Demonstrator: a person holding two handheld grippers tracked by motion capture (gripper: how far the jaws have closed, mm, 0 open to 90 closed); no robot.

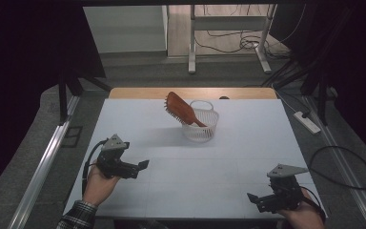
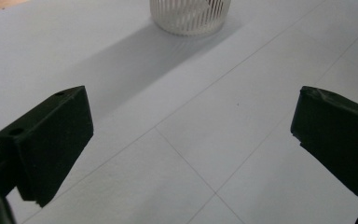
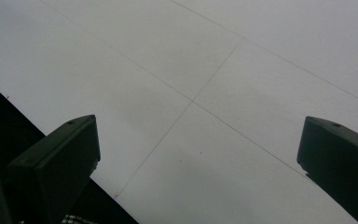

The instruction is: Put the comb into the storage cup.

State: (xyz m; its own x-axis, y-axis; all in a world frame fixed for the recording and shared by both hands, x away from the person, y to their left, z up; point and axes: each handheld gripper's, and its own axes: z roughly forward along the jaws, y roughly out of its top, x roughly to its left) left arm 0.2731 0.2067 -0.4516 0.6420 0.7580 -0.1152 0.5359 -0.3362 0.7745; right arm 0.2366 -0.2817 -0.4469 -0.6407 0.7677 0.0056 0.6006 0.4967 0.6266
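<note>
A brown hairbrush [image 1: 180,109] leans handle-down in a white basket [image 1: 201,130] at the far middle of the tabletop [image 1: 209,162]. Well apart from it, the left gripper [image 1: 143,165] and right gripper [image 1: 252,197] hover near the front edge, jaws wide apart and empty.

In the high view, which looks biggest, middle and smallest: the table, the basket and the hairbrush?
1. Table, by far the biggest.
2. Basket and hairbrush: these look about alike. The brush stands tilted in the basket with its lower end hidden inside, so I would not rank them.
</note>
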